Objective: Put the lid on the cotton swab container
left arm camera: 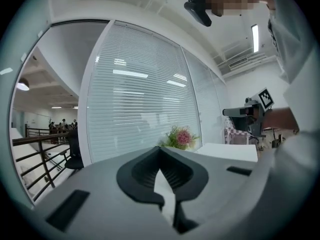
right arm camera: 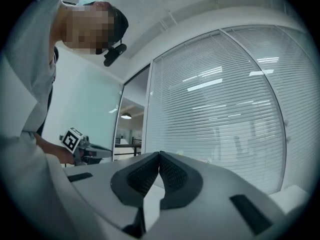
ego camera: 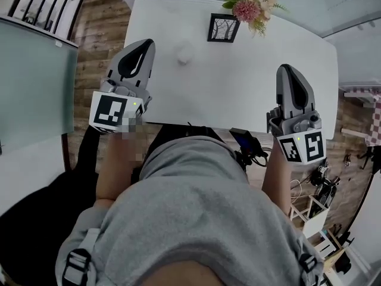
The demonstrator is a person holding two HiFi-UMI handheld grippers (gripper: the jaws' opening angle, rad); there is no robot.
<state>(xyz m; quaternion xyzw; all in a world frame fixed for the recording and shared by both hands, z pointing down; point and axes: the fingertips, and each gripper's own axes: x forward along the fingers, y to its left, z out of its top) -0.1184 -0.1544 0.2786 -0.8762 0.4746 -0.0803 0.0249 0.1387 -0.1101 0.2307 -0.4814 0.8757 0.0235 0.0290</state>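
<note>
A small white round container stands on the white table, left of the middle; it is too faint to tell a lid from its body. My left gripper hovers at the table's left edge, a little left of the container, pointing away from me. Its jaws are shut with nothing between them, and they meet at the tips in the left gripper view. My right gripper hangs over the table's near right part, shut and empty. Both gripper views tilt up toward blinds and ceiling, so neither shows the container.
A black picture frame and a pot of pink flowers stand at the table's far edge. A glass partition runs along the left. Cables and a small white shelf sit on the wood floor at the right.
</note>
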